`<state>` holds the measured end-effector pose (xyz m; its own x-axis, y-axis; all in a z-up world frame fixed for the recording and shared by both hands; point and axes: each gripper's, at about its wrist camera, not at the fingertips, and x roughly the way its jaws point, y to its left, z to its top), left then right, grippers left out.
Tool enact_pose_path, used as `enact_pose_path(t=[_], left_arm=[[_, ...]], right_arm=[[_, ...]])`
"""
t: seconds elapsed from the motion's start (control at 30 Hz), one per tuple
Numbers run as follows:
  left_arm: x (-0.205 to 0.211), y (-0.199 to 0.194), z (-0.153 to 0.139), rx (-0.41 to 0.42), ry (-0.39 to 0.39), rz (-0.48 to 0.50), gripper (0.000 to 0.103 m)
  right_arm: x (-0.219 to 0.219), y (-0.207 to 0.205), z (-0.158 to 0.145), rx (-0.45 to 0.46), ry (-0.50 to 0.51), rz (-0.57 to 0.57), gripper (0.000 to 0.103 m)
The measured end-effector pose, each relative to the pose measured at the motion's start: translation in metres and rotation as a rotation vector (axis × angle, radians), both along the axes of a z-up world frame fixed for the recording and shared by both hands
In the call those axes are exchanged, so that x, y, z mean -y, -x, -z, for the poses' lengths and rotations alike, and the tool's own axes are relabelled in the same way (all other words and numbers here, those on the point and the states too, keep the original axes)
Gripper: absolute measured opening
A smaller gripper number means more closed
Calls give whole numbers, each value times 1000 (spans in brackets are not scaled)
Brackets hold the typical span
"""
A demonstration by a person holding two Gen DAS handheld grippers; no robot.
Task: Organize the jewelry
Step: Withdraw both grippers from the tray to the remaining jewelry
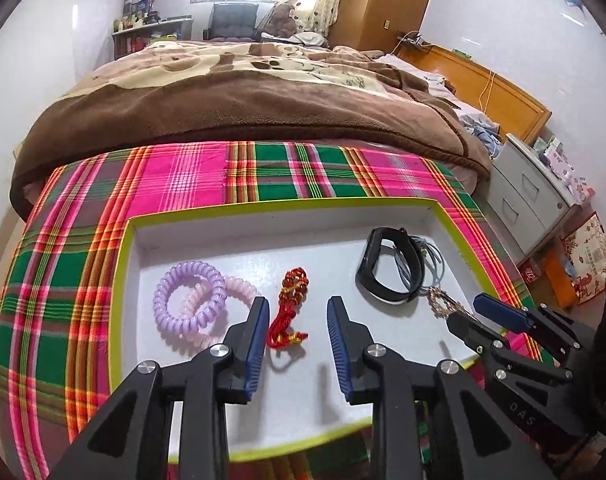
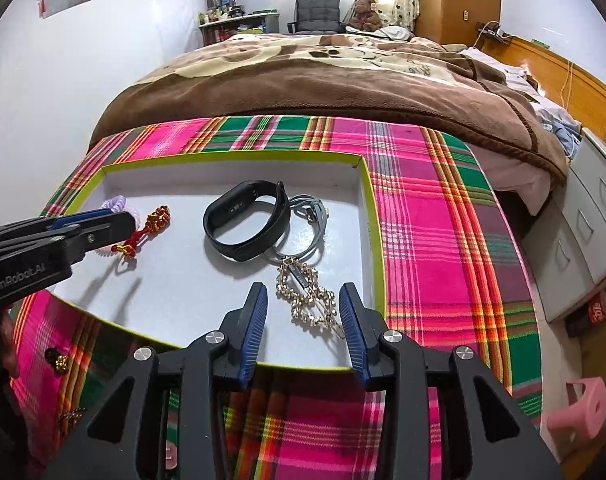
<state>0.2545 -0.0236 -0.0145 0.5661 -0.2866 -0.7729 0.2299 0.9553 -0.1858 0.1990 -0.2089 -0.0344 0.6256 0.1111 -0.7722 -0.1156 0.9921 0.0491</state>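
The white tray (image 2: 367,216) sits on the checked cloth (image 2: 443,208). Both claws are wide open and hold nothing. The left gripper (image 1: 299,332) hangs over the red knot charm (image 1: 289,308), near the tray's front edge. The right gripper (image 2: 303,320) sits around the gold hair clip (image 2: 309,300) (by the tray's front right corner). The black band (image 2: 245,220) lies behind it.

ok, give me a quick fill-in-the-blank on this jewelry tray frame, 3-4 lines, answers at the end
1. The black fitness band lies inside the white tray with the ____ rim.
2. The purple coil hair tie overlaps a ____ coil tie.
3. The gold hair clip lies between the fingers of the ____ gripper.
4. The left gripper is open over the ____ knotted charm.

Answers: yellow-green; pink; right; red
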Motion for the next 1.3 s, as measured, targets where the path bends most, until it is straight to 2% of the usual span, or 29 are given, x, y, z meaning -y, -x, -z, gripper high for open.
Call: enact_pose_path(t=[0.3, 0.53, 0.63, 1.03, 1.3], left_arm=[[-7, 29, -14, 21, 26, -13, 30], [-21, 67, -26, 53, 67, -31, 36], [-29, 84, -28, 65, 60, -51, 36], [-54, 140, -18, 58, 76, -111, 36], [-69, 160, -10, 58, 82, -139, 36]], right_arm=[[3, 23, -15, 36, -25, 11, 39], [2, 53, -25, 66, -69, -24, 39], [1, 64, -25, 66, -87, -39, 39], [-21, 104, -17, 40, -172, -129, 39], [-47, 116, -14, 38, -178, -194, 42]])
